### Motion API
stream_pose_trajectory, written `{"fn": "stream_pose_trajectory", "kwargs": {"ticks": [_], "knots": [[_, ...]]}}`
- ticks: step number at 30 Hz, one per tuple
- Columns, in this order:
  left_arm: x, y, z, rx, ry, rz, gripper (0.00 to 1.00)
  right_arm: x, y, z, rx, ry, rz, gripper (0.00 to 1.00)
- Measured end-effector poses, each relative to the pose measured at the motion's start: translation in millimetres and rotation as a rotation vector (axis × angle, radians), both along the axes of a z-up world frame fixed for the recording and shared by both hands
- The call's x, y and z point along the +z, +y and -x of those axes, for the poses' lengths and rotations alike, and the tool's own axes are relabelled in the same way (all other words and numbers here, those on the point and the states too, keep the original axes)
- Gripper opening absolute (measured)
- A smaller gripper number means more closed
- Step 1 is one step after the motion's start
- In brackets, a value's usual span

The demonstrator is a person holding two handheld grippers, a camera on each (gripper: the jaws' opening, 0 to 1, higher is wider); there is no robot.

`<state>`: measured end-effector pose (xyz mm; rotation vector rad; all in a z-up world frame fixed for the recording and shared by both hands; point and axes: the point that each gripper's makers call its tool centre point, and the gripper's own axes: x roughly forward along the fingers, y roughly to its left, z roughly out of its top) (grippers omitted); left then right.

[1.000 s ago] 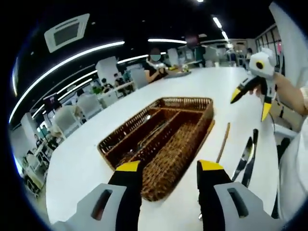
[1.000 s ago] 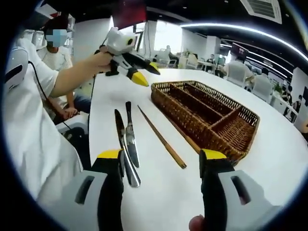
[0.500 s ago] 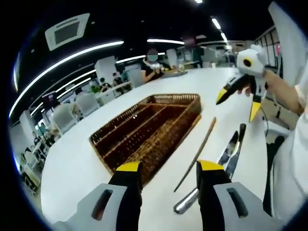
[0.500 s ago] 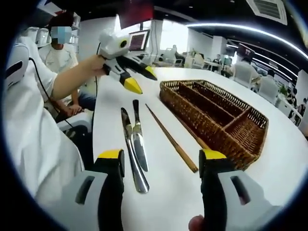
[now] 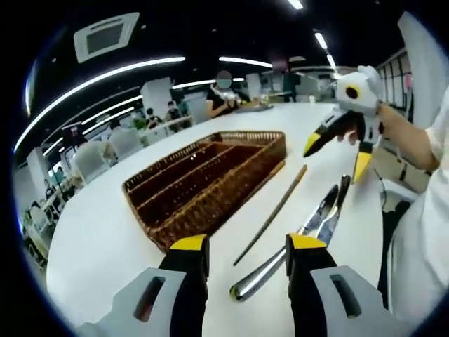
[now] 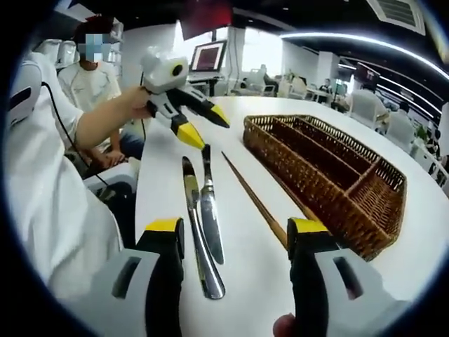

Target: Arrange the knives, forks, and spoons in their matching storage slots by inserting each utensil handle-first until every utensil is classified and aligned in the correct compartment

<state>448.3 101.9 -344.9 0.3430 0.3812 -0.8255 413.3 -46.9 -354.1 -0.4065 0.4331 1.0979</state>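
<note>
My left gripper (image 5: 240, 246) has its jaws apart, nothing between them; my right gripper (image 6: 235, 227) likewise stands open and empty. In the left gripper view the right gripper shows at 2 o'clock, held above the table (image 5: 105, 239), its yellow-tipped jaws spread. In the right gripper view the left gripper (image 6: 200, 126) sits at 11 o'clock, also spread.

The two knives (image 6: 200, 217) lie side by side on the table, touching or nearly so (I cannot tell which), with a wooden chopstick (image 6: 256, 200) just beside them. The wicker tray (image 6: 330, 175) lies beyond the chopstick at 2 o'clock.

Against one second ago, the left gripper view has swung: the tray (image 5: 203, 186) sits at 10 o'clock and the knives (image 5: 295, 235) reach my jaws.
</note>
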Motion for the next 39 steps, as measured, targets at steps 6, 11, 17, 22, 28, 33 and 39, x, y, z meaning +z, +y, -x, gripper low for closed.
{"fn": "stream_pose_trajectory", "kwargs": {"ticks": [6,11,17,22,28,33,39], "knots": [[-0.2,0.1,4.6,0.005,0.004,0.041,0.42,-6.1,11.2,-2.7,0.022,-0.009,0.018,0.58],[-3.1,1.8,5.9,0.012,0.007,0.051,0.41,-11.9,15.2,-3.4,0.03,-0.018,0.046,0.56],[-4.9,2.5,7.4,0.014,0.01,0.059,0.4,-11.0,19.8,-3.7,0.042,-0.039,0.051,0.51],[-6.8,0.7,10.5,0.01,0.014,0.062,0.4,-12.9,25.1,-1.5,0.062,-0.046,0.075,0.47],[-7.1,-0.4,13.6,0.007,0.014,0.066,0.4,-15.9,29.5,0.8,0.084,-0.062,0.106,0.45],[-7.8,-0.3,15.5,0.006,0.016,0.065,0.39,-17.2,31.6,1.9,0.107,-0.078,0.132,0.39],[-10.0,-0.6,17.3,0.006,0.021,0.067,0.39,-20.7,34.8,4.0,0.131,-0.088,0.164,0.38]]}}
